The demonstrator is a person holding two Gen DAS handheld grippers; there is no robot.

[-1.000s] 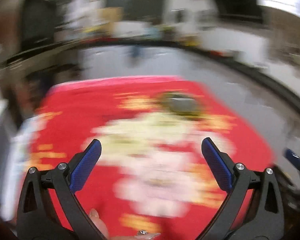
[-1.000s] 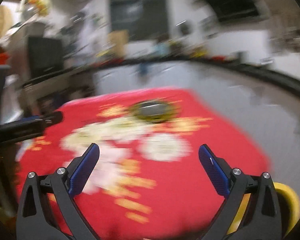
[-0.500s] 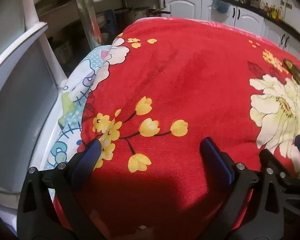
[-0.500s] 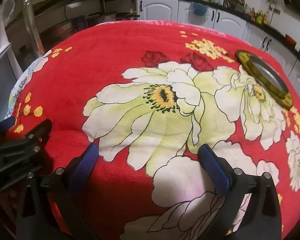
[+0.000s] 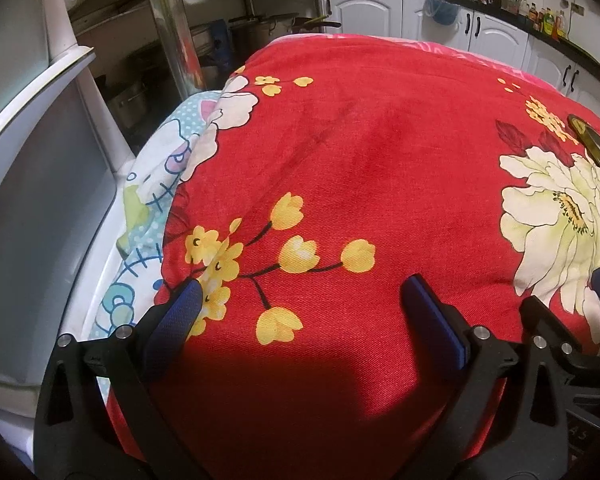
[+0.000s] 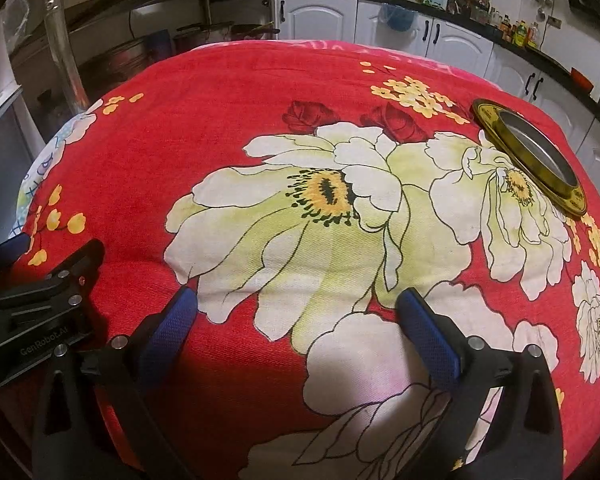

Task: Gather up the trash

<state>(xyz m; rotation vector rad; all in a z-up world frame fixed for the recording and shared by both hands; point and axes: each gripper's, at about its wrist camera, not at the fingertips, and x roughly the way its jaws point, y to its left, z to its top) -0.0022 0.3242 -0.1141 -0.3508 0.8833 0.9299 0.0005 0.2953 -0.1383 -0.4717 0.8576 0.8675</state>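
My left gripper [image 5: 300, 316] and right gripper [image 6: 296, 320] both hang wide open over the red flowered cloth [image 6: 228, 112], holding nothing. I see no trash. A gold round lid [image 6: 528, 156] lies flat at 2 o'clock, its long side running 11 to 5.

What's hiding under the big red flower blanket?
Under the red floral cloth a blue cartoon-print cloth peeks out at the left edge. Whatever holds them up is covered. On top, a round gold-rimmed lid lies flat.

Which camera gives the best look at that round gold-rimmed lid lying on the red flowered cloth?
The right wrist view: the round gold-rimmed lid shows whole, flat on the red flowered cloth. The left wrist view catches only a sliver at its right edge.
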